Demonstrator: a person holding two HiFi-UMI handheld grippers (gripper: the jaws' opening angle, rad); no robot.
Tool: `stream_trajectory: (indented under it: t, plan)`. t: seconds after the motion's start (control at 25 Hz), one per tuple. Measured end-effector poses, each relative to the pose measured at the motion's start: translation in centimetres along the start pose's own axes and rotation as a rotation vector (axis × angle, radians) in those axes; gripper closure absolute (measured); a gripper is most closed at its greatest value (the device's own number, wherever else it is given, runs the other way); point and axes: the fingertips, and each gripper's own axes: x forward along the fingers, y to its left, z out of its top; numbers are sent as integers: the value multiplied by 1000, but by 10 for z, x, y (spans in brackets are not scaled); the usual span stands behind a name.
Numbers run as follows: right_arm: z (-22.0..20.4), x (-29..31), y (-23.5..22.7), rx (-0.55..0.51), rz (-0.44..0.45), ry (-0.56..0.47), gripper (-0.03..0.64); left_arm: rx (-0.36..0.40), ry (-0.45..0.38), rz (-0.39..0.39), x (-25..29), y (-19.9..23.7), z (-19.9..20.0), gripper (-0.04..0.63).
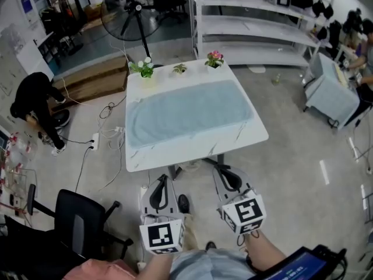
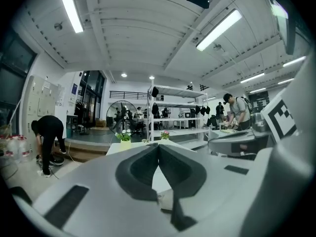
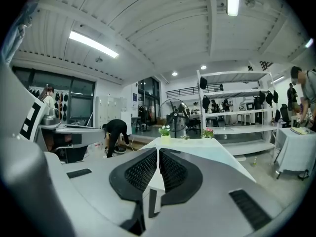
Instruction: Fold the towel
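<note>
Now | towel (image 1: 186, 116) lies spread flat on the white worktop (image 1: 175, 155), well ahead of both grippers | left gripper (image 2: 158, 145) fingers pressed together, empty | right gripper (image 3: 158, 151) fingers a crack apart, empty | advice: open both wide, pinch the two near corners evenly, lift level

The towel (image 1: 186, 114) lies spread on the table (image 1: 192, 150) ahead of us, and a row of potted plants (image 1: 179, 69) stands behind it along the far edge. Beyond the table a fan (image 1: 125, 13) stands to the left and shelving (image 1: 256, 25) to the right. We hold the left gripper (image 1: 162, 181) and right gripper (image 1: 220, 169) side by side, short of the near edge, with a chair (image 1: 81, 220) to their left.
</note>
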Motion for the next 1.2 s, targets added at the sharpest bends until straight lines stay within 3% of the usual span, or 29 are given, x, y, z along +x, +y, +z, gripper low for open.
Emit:
stream_trajectory:
  t: [0.32,0.56,1.0,1.2]
  plan:
    - [-4,155,-46,10,-17,46,577,-59,108,-20,147,87,-31,588]
    - [12,245,-87,15,-42,77,580,-73,110,-33,239,118,-20,588]
    - [82,300,-151,-37,-82,11,580,-18,4,-13,316,132,41,588]
    - [71,312,-190,-40,-58,30,580,-27,61,43,341,121,19,588]
